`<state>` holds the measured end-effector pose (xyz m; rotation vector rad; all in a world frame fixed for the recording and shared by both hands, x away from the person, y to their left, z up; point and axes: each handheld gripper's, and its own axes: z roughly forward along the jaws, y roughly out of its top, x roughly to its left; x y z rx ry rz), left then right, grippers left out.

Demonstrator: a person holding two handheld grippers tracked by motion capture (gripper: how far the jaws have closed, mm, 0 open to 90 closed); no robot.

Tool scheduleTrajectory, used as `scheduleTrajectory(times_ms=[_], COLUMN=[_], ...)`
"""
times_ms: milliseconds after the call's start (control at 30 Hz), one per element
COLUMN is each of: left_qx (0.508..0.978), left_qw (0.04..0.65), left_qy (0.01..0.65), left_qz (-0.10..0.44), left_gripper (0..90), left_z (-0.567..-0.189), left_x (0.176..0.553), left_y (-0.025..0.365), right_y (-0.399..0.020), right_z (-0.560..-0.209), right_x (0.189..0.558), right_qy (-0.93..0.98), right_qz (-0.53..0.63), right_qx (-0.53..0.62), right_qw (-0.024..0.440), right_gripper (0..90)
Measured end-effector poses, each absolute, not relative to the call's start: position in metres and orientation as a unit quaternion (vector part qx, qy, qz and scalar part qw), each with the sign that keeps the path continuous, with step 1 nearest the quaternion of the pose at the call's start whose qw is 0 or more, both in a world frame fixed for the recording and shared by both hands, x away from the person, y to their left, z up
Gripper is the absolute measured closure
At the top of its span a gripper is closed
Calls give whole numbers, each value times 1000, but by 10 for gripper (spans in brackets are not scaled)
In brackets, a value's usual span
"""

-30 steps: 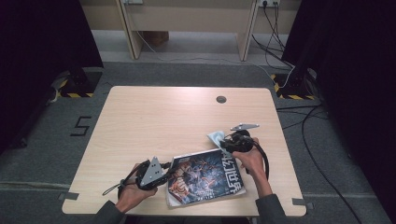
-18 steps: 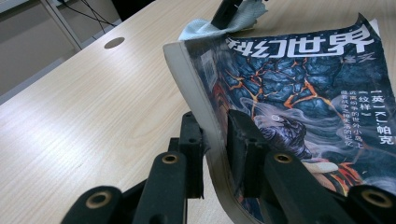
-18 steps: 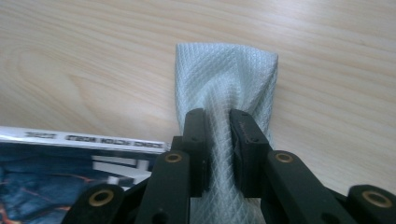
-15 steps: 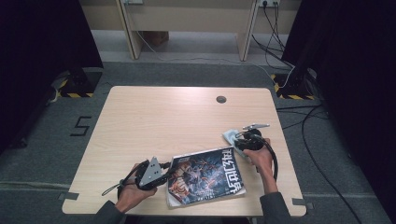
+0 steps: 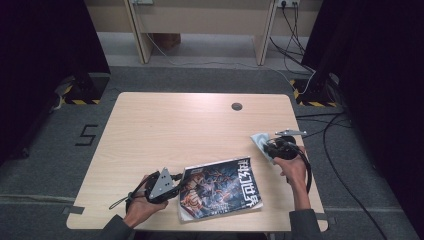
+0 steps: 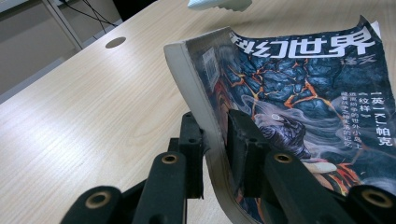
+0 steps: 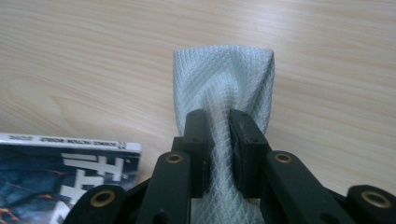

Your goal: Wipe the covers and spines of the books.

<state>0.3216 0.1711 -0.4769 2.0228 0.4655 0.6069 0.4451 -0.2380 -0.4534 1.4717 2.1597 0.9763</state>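
Your left gripper [image 5: 176, 184] sits near the front edge of the tabletop [image 5: 165, 130], left of centre. Its jaws are clamped on the spine edge of the magazine [image 5: 220, 187], one jaw on each face. In the left gripper view the left gripper [image 6: 215, 140] pinches the magazine [image 6: 299, 93] close to its lower spine corner, and that edge curls up off the wood while the cover bends away toward the right. The cover carries dark blue and orange artwork with large white characters along its top.

The magazine lies near the front edge of the tabletop, just right of centre, with its title end turned toward the right edge. Its left side is at your left gripper; the rest lies flat on the wood.

Your right gripper [image 5: 267, 146] is close to the right edge of the tabletop, about midway between front and back, clear of the magazine. Its jaws are closed on a pale blue microfibre cloth [image 5: 260, 141]. In the right gripper view the right gripper [image 7: 218, 137] squeezes the cloth [image 7: 223, 77] into a narrow waist, and the free end fans out beyond the jaw tips above the wood. A corner of the magazine [image 7: 56, 172] shows at the lower left of that view.

A round grommet hole [image 5: 237, 106] sits near the back edge of the tabletop, right of centre.
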Motion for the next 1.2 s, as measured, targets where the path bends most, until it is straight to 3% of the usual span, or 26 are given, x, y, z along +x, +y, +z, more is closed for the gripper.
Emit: scheduleTrajectory(times_ms=[133,467,900,1200], left_qx=[826,826,825,826], left_qw=[470,469,470,469], left_qy=[190,189,194,193], left_qz=[247,248,245,245], left_gripper=[761,761,759,758], left_z=[-477,-477,-478,-478], left_x=[322,322,323,324], left_y=[171,171,172,172], right_y=[-246,-267,-265,-258], right_z=[-460,-481,-487,-474], right_x=[440,434,434,434], right_qy=[768,774,785,785], right_qz=[316,282,264,270], right_qx=[525,544,540,528], right_qw=[185,162,151,178], right_gripper=[780,777,736,581])
